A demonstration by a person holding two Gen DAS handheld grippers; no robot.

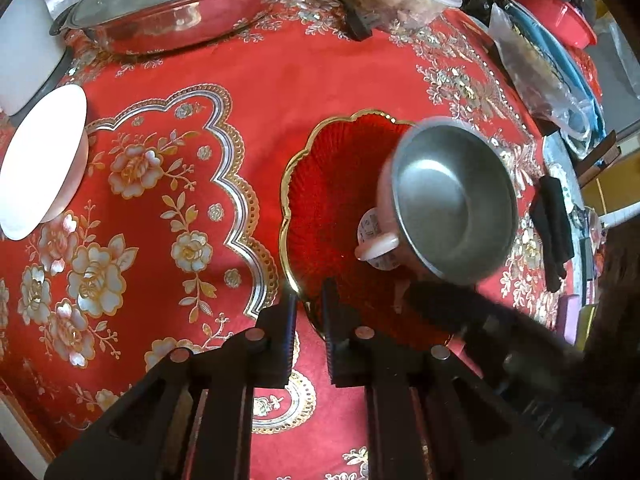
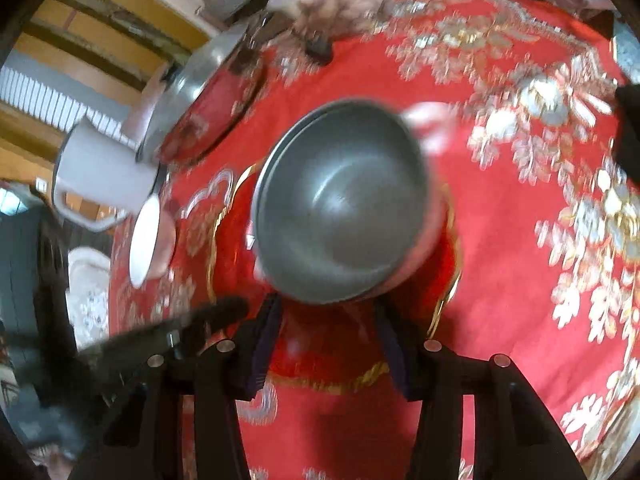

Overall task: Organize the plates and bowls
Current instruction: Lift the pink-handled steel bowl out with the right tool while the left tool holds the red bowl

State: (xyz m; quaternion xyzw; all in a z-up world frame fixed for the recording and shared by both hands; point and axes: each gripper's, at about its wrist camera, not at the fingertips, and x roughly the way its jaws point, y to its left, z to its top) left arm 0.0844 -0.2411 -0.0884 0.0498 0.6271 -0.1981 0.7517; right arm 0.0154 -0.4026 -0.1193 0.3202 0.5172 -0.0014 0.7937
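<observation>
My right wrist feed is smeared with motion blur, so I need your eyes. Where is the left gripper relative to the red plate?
Observer: The left gripper straddles the near gold rim of the red plate. I cannot tell whether it pinches the rim.
Operator: Is the metal bowl sitting flat?
Observer: No. The left wrist view shows the metal bowl tilted over the plate's right part, with its opening turned toward that camera.
Operator: Anything showing beneath it?
Observer: A round white label shows beside the bowl's pale pink handle. I cannot tell what it is stuck to.
</observation>
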